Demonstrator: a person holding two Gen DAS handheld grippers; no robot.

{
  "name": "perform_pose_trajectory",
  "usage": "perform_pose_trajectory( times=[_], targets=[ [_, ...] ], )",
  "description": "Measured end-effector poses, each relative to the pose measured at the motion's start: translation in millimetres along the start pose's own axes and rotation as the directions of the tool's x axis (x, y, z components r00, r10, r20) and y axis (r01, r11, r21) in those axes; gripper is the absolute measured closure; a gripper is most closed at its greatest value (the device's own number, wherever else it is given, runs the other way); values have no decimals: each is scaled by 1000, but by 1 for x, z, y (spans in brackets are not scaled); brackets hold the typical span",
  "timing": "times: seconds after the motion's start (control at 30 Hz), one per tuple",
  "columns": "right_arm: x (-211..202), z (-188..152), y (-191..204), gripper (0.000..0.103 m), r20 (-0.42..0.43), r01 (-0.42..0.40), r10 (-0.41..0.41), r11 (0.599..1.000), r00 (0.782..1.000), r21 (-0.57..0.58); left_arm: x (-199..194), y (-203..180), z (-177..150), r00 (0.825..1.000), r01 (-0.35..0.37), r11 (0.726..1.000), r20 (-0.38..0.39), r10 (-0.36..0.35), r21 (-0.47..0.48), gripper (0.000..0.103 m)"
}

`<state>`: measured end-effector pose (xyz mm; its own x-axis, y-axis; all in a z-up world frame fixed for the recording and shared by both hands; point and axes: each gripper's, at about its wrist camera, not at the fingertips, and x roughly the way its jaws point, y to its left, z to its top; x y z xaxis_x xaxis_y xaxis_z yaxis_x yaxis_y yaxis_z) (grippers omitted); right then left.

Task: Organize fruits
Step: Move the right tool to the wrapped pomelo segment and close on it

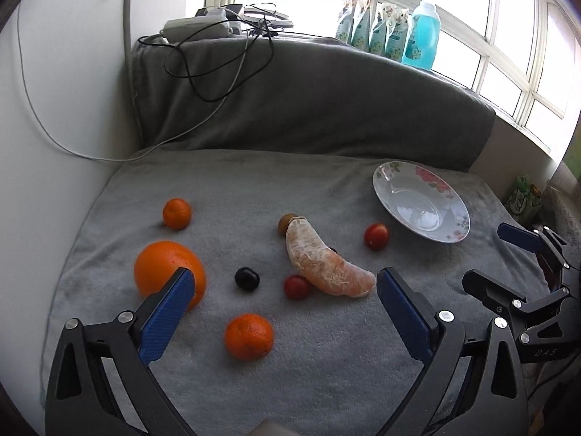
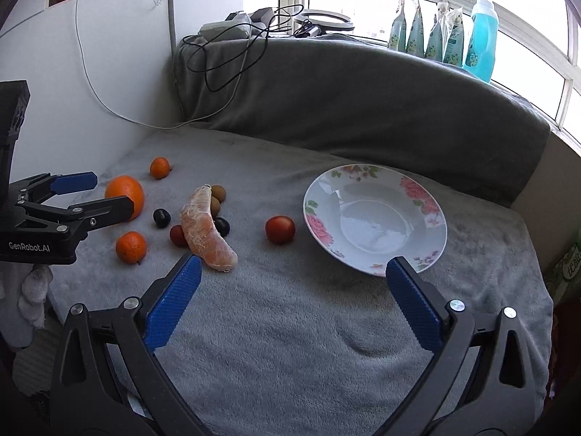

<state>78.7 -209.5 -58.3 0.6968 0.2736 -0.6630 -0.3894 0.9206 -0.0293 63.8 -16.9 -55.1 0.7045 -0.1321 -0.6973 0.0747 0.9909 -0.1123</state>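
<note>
While both grippers hover above the grey blanket, neither holds anything. Left gripper: jaws spread wide, empty; between and just beyond its blue pads lie most of the fruits. Nearest the jaws is a small mandarin; a large orange sits partly behind the left pad. Further out lie a dark plum, a cherry tomato and a long peeled citrus segment, which touches a brownish fruit at its far end. A second small mandarin lies well apart at the far left; another red tomato lies between the segment and the plate. Right gripper: jaws likewise wide open and empty, over bare blanket. The floral plate, empty, lies just beyond its right pad; the peeled segment's near end lies just beyond its left pad. All fruits rest on the blanket, outside the plate.
</note>
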Motion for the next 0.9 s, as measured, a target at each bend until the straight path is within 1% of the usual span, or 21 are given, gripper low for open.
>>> perform_pose_trajectory(
  times=[0.07,0.1,0.13,0.2,0.23,0.33,0.4,0.53,0.57,0.6,0.67,0.83,0.9],
  targets=[
    [5,0,3,0,-16,-20,20,1000,1000,-13,3,1,0,1000,9,1000,-12,-9,-2,4],
    [8,-1,3,0,-26,-27,26,999,999,-20,5,1,0,1000,10,1000,-16,-10,1,6],
    [11,-1,5,1,-34,-35,34,999,999,-28,7,1,0,1000,10,1000,-22,-10,3,10],
    [16,-1,8,5,-54,-58,55,997,997,-42,10,2,1,999,26,1000,-39,-26,-4,11],
    [18,-1,9,6,-63,-67,64,997,996,-49,12,3,2,998,33,999,-46,-33,-10,11],
    [26,0,12,8,-85,-99,94,993,992,-59,17,5,2,997,42,999,-61,-42,-14,18],
    [31,2,12,11,-100,-126,120,991,988,-54,19,5,2,996,51,999,-67,-51,-13,18],
    [40,6,18,11,-117,-145,136,986,984,-77,23,7,3,993,82,996,-82,-84,-24,24],
    [42,7,19,13,-122,-153,142,985,982,-84,25,8,4,992,92,995,-85,-94,-30,25],
    [44,7,21,18,-128,-163,151,983,980,-89,26,9,5,991,101,994,-88,-104,-33,25],
    [50,8,22,23,-144,-179,165,979,976,-95,29,10,6,987,128,991,-97,-132,-46,29],
    [64,8,26,24,-173,-226,209,970,963,-89,37,12,9,975,182,981,-118,-189,-65,33],
    [70,7,27,29,-184,-242,223,966,957,-87,41,13,12,969,200,977,-130,-208,-75,35]
  ],
)
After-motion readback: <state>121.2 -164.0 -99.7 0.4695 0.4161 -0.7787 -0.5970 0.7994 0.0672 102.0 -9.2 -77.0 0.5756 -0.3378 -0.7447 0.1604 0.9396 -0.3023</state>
